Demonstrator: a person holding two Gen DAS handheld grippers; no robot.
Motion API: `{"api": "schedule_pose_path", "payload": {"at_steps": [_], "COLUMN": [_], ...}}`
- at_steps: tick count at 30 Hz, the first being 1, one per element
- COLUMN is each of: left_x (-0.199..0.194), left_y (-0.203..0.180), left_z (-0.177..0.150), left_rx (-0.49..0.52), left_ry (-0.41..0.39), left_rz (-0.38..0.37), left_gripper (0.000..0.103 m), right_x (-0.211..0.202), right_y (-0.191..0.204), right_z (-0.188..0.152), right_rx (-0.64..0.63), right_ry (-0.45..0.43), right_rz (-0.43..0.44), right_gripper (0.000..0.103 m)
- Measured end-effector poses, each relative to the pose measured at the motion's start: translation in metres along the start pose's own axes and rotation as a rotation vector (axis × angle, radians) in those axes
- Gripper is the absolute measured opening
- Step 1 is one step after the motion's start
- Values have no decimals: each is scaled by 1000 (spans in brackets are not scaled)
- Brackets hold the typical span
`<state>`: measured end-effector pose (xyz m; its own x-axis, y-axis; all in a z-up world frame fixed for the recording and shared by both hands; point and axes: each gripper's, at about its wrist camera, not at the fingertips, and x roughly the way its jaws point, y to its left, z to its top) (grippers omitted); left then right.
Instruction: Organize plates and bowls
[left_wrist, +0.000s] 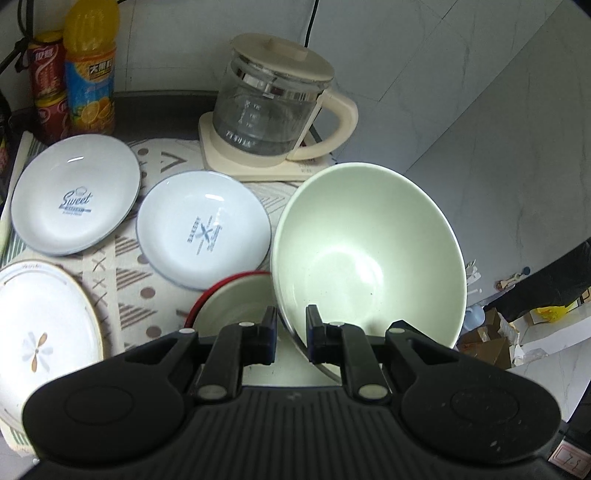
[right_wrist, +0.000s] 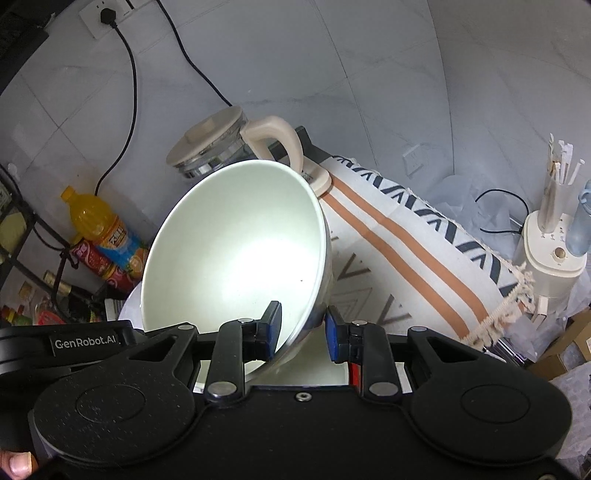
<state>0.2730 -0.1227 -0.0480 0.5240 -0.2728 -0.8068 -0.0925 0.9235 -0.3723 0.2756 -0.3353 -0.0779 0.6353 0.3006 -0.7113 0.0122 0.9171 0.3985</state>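
Note:
A large pale green bowl (left_wrist: 365, 254) is tilted, its rim pinched between the fingers of my left gripper (left_wrist: 291, 334). Below it sits a red-rimmed bowl (left_wrist: 236, 299). Two small white plates (left_wrist: 75, 194) (left_wrist: 203, 229) with blue print and a bigger white plate with a gold rim (left_wrist: 40, 325) lie on the patterned cloth to the left. In the right wrist view the same green bowl (right_wrist: 236, 251) has its rim between the fingers of my right gripper (right_wrist: 303, 330); the right pad stands a little off the bowl's outer wall.
A glass kettle with a cream lid (left_wrist: 273, 99) stands on its base behind the bowl. An orange juice bottle (left_wrist: 90, 70) and red cans (left_wrist: 48, 81) stand at the back left. A power cord (right_wrist: 129, 92) hangs on the wall. The cloth's fringed edge (right_wrist: 498, 314) is at the right.

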Motion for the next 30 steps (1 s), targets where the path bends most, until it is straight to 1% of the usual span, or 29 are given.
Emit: {"api": "schedule_pose_path", "payload": {"at_steps": [5,8,14,22,30], "left_x": [-2,-3,2,16,25], "left_y": [3,5,3,16,26], "left_z": [-12,-19,-31,-36,-43], "left_rx": [-14,-31,-21,-67,-107], "left_ry": [14,3,9,86,134], "left_rz": [27,48,105,146,176], "left_gripper": [13,13,13,13,14], "right_x": [-2,0,4,17,29], "right_y": [-1,-1,-3,-3,1], "right_z": [-14,-20,-28,-36,-39], "right_rx": [-1,-11,-9,-31,-57], "right_ry": [28,53,95,163,226], "right_rz": [-8,-10,-11,-18,-27], "right_gripper": [25,25,25,26,26]}}
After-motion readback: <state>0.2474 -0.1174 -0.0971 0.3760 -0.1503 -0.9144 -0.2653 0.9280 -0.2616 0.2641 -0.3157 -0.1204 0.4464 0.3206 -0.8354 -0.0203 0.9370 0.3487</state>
